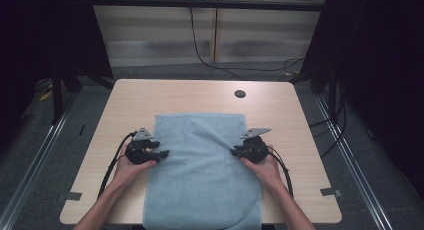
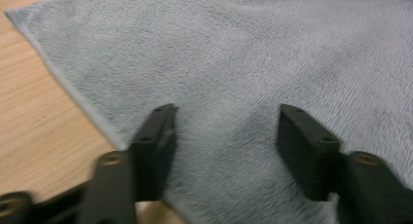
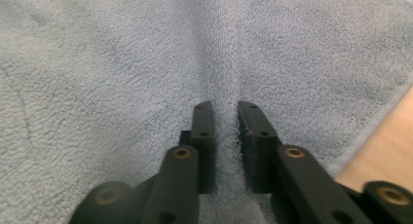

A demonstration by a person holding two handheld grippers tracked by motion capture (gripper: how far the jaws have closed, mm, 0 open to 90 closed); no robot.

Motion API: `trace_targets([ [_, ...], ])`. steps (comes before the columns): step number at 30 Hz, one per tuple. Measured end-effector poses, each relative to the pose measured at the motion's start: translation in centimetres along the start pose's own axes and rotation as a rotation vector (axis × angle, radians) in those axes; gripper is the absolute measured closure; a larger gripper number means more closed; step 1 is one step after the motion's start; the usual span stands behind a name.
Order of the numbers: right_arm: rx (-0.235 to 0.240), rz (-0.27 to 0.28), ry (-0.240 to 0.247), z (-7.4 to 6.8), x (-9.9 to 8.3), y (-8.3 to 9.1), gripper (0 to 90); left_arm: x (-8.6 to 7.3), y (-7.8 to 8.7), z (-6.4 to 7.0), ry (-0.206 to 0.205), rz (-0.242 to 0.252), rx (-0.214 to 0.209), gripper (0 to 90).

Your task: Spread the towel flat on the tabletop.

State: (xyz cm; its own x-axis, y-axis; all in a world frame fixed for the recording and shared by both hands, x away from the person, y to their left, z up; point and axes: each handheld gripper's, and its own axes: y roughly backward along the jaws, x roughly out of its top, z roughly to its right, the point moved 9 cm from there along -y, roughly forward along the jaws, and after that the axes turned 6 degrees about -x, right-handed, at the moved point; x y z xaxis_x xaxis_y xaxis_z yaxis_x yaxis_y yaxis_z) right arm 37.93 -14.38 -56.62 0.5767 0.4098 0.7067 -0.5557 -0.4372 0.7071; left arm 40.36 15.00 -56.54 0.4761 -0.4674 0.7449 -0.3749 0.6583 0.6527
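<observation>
A light blue towel [image 1: 200, 170] lies spread on the wooden table [image 1: 150, 97], its near end hanging over the front edge. My left gripper [image 1: 161, 154] sits at the towel's left edge, open, its jaws wide apart over the towel [image 2: 243, 78] with nothing between them. My right gripper [image 1: 234, 151] is at the towel's right edge, shut on a raised fold of the towel [image 3: 225, 87] that runs up between its fingers [image 3: 203, 131]. A crease runs from that pinch toward the far right corner.
A round cable hole [image 1: 240, 94] is in the table near the far edge. Bare wood borders the towel on the left [image 2: 34, 117] and right [image 3: 384, 146]. Dark curtains and metal floor rails flank the table; a cable hangs at the back wall.
</observation>
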Motion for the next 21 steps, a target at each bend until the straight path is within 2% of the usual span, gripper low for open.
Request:
trace_targets([
  [2, 0.015, -0.005, -0.011, -0.1, -0.6, 0.6, 82.3, -0.2, 0.1, 0.5, -0.007, 0.005, -0.015, 59.9],
  [3, 0.021, -0.005, -0.014, -0.2, -0.9, 1.0, 82.5, -0.4, 0.2, 0.9, -0.015, 0.004, -0.029, 66.9],
  [4, 0.023, -0.007, -0.013, -0.3, -1.2, 1.3, 82.7, -0.6, 0.4, 1.4, -0.003, 0.001, -0.058, 69.0],
  [5, 0.027, -0.016, -0.024, -0.5, -1.6, 1.7, 82.8, -0.8, 0.7, 1.7, -0.017, -0.007, -0.069, 72.7],
  [6, 0.024, -0.011, -0.015, -0.6, -1.9, 2.0, 82.8, -1.0, 0.8, 2.2, -0.022, -0.005, -0.083, 74.8],
  [7, 0.031, -0.011, -0.021, -0.9, -2.3, 2.4, 82.7, -1.3, 1.0, 2.7, -0.016, -0.004, -0.102, 75.9],
  [10, 0.052, -0.009, -0.025, -2.1, -3.5, 3.7, 82.7, -1.8, 1.4, 4.0, -0.034, -0.012, -0.117, 78.7],
  [12, 0.068, -0.012, -0.026, -3.1, -4.4, 4.6, 82.7, -2.2, 1.8, 5.1, -0.028, -0.022, -0.14, 79.1],
  [14, 0.085, -0.021, -0.028, -4.1, -5.4, 5.7, 82.6, -2.8, 2.3, 6.1, -0.056, -0.026, -0.155, 79.1],
  [17, 0.112, -0.022, -0.04, -5.5, -6.8, 7.1, 82.4, -3.8, 3.1, 7.6, -0.04, -0.026, -0.2, 79.2],
  [19, 0.129, -0.022, -0.045, -6.4, -7.6, 7.9, 82.1, -4.4, 3.8, 8.5, -0.033, -0.038, -0.234, 79.2],
  [20, 0.133, -0.024, -0.044, -6.8, -7.9, 8.3, 82.0, -5.0, 4.4, 9.2, -0.009, -0.052, -0.25, 79.2],
  [21, 0.144, -0.03, -0.042, -7.5, -8.3, 8.8, 80.8, -5.3, 4.7, 9.6, -0.008, -0.059, -0.264, 79.3],
])
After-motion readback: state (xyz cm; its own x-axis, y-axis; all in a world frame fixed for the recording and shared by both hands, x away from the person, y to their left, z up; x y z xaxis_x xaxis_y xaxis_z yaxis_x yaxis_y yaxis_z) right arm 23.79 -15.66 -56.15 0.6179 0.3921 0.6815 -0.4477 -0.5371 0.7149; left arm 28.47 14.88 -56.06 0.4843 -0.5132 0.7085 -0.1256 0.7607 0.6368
